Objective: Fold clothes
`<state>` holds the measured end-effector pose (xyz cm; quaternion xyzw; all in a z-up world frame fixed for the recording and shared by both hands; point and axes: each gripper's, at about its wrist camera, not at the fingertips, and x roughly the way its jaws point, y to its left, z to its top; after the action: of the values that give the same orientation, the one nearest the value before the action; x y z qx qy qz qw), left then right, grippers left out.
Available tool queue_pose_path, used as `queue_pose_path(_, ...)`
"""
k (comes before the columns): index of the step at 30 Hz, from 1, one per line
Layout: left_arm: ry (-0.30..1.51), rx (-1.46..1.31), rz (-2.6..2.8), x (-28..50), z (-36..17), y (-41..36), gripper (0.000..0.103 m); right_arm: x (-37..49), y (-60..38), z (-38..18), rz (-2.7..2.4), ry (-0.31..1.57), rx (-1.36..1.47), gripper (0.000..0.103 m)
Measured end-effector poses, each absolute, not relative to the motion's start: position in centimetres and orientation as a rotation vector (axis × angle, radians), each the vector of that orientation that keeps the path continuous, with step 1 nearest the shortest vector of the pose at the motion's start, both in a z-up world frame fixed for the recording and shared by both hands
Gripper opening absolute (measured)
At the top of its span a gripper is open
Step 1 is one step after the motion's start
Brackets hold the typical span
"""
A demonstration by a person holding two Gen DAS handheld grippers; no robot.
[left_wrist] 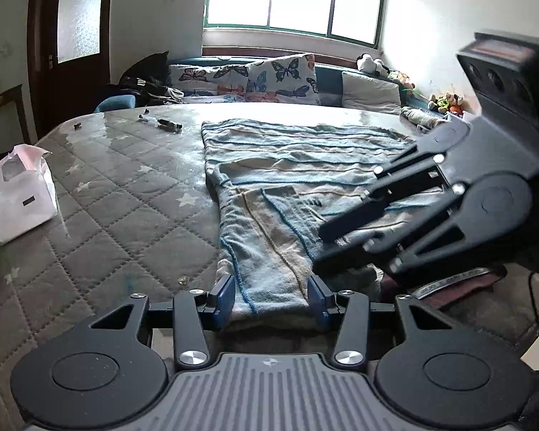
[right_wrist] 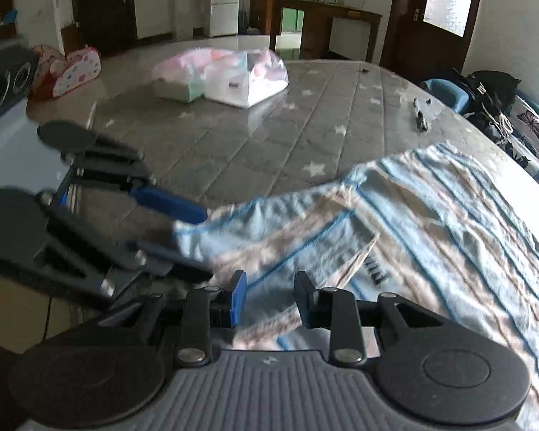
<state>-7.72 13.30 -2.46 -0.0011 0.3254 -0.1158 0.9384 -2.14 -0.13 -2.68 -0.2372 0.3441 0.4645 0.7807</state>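
A blue and beige striped knit garment (left_wrist: 287,165) (right_wrist: 431,215) lies partly folded on a grey quilted mattress (left_wrist: 125,197) (right_wrist: 269,133). My left gripper (left_wrist: 270,300) (right_wrist: 204,244) holds the garment's narrow near end, with thick folded fabric filling the gap between its blue pads. My right gripper (right_wrist: 272,298) (left_wrist: 319,248) hovers just to the right of it, over the garment's near edge. Its jaws stand apart; fabric lies under and between them, and the pads do not press on it.
White and pink plastic bags (left_wrist: 18,197) (right_wrist: 233,82) sit at the mattress's far corner. Dark pens (left_wrist: 161,122) (right_wrist: 420,115) lie beyond the garment. Butterfly pillows (left_wrist: 280,75) line the bench under the window. A black cable (left_wrist: 535,309) hangs at the near right edge.
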Motion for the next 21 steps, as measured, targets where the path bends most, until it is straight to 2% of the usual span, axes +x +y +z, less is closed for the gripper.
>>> queue_pose_path(6,0.669,0.005,-0.229,-7.7,-2.5,13.3,0.048,-3.2,-0.7,-2.8,0.992,0.722,-0.529,0.03)
queue_pose_path(10,0.671,0.014,-0.226,-7.6,-2.5,12.9,0.056,-3.7,-0.7,-3.4,0.986,0.718,-0.538,0.03)
queue_pose_path(13,0.67,0.024,-0.223,-7.6,-2.4,12.6,0.06,-3.9,-1.1,-3.0,0.976,0.703,-0.526,0.038)
queue_pose_path(18,0.669,0.041,-0.221,-7.7,-2.4,12.1,0.064,-4.4,-2.3,-2.7,0.955,0.696,-0.513,0.038)
queue_pose_path(21,0.672,0.057,-0.22,-7.7,-2.5,11.8,0.067,-4.5,-3.3,-2.4,0.931,0.693,-0.489,0.043)
